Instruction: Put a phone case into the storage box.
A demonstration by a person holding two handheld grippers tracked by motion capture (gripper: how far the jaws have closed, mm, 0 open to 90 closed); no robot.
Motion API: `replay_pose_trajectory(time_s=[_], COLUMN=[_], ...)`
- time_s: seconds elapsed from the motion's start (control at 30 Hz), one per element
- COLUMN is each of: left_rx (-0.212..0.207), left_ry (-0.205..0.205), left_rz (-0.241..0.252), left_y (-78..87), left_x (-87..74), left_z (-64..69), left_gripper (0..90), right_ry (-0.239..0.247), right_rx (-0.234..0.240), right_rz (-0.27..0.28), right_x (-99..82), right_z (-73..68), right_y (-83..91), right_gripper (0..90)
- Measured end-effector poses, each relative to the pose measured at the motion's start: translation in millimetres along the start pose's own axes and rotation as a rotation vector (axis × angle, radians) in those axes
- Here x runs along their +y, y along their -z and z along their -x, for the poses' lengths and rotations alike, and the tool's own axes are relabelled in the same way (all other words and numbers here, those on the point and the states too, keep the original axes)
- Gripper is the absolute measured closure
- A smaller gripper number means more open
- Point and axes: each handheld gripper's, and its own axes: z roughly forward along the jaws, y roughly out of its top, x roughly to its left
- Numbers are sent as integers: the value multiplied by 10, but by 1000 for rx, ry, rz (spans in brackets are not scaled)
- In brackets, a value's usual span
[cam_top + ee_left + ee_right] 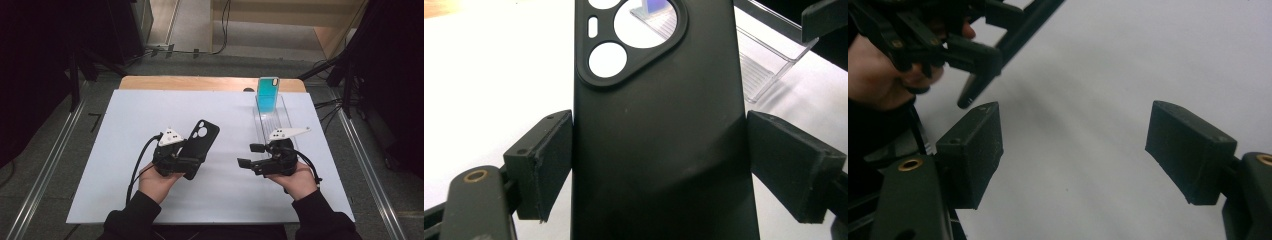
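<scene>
Black jaws of the left gripper (659, 165) were clamped on the black case (659, 150), pads pressed to both long edges, camera cut-out pointing away. White table (125, 165) spread beneath, wide and bare around the hands. On the far right side stood a clear rack (286, 117) with a teal case (268, 96) propped upright at its far end. Right gripper (1073, 150) hovered near the rack, jaws spread wide with nothing between them, just white surface showing through the gap.
</scene>
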Motion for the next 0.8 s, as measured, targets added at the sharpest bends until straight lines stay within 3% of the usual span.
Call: replay_pose_trajectory(time_s=[0.3, 0.6, 0.8], left_rx=[17, 38, 30], left_ry=[-17, 3, 19], left_rz=[43, 86, 109], left_y=[-63, -94, -121], left_x=[-58, -105, -139], left_z=[90, 132, 149], left_gripper=[149, 148, 148], right_ry=[-19, -54, -87], right_rx=[3, -1, 2], right_rz=[9, 7, 20], right_x=[176, 332, 399], right_z=[-64, -83, -61], right_y=[-78, -157, -228], right_gripper=[212, 213, 213])
